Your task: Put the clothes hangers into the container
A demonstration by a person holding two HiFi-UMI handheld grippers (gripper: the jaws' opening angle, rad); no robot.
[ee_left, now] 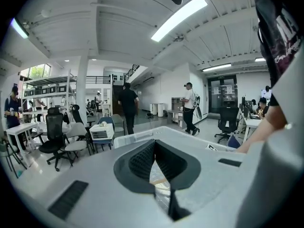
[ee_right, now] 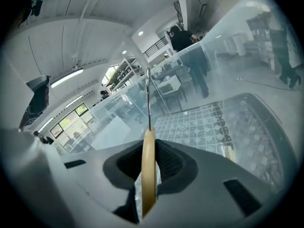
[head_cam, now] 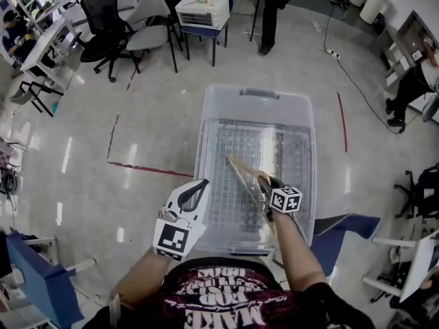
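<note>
A clear plastic container [head_cam: 208,132] stands on the floor right in front of me, with a grid-patterned bottom. My right gripper [head_cam: 265,181] is inside it near the front wall, shut on a wooden clothes hanger [head_cam: 243,174] that slants toward the bin's middle. In the right gripper view the hanger [ee_right: 148,175] stands edge-on between the pads of the gripper [ee_right: 148,148], and its metal hook [ee_right: 148,96] points up. My left gripper [head_cam: 199,186] hovers at the bin's front left corner. Its jaws [ee_left: 154,144] meet at the tips with nothing between them.
Office chairs [head_cam: 110,22] and a blue chair bearing a white box [head_cam: 202,9] stand beyond the bin. A person [head_cam: 274,9] stands at the far side. Red tape lines [head_cam: 147,168] mark the floor on the left. A cable [head_cam: 357,81] runs on the right.
</note>
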